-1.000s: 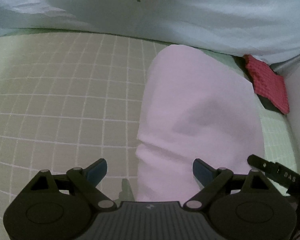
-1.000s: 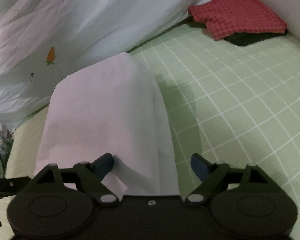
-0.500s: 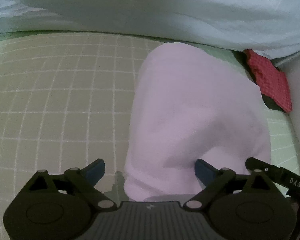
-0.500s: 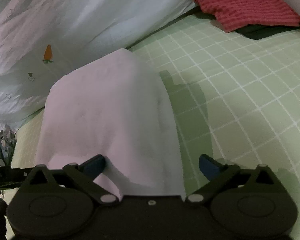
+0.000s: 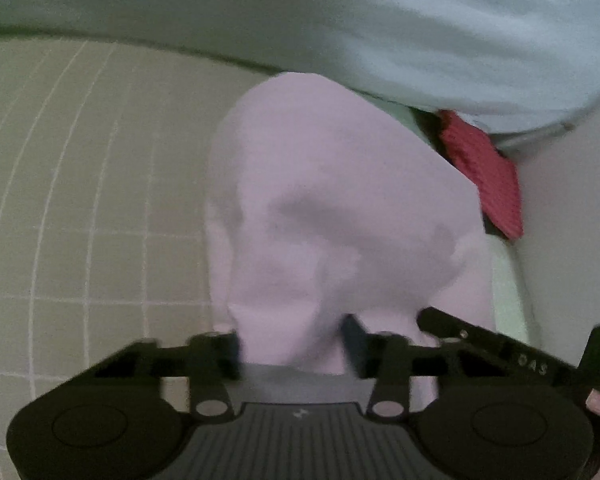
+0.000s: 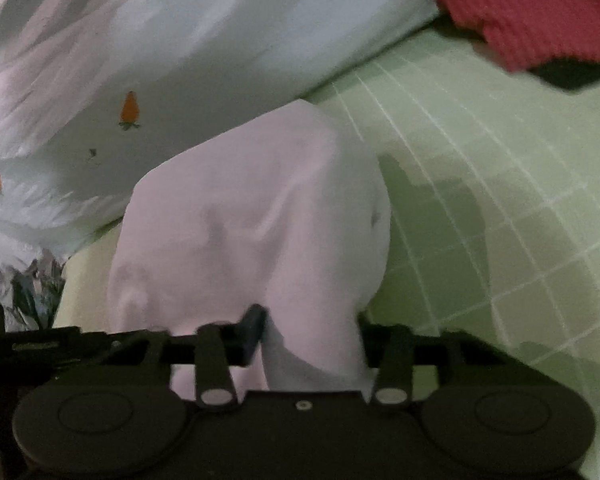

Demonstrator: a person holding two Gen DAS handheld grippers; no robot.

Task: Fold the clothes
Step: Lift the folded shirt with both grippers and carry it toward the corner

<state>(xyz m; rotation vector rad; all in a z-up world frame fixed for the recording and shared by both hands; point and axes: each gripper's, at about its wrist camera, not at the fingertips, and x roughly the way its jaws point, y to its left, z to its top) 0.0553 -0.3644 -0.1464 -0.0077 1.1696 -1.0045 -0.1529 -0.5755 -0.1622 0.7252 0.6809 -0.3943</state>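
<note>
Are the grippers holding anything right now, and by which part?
Both have just closed on the pale pink folded garment, bunching its near edge: the left gripper toward the garment's left corner, the right gripper toward its right corner.

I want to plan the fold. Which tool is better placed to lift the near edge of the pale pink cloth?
Neither clearly: left tool and right tool have both just closed on the near edge of the pale pink cloth.

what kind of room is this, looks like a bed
Most likely a bedroom, on a bed: a green checked sheet as the work surface, a pale carrot-print quilt bunched along its far side, and a folded red garment at the corner.
</note>
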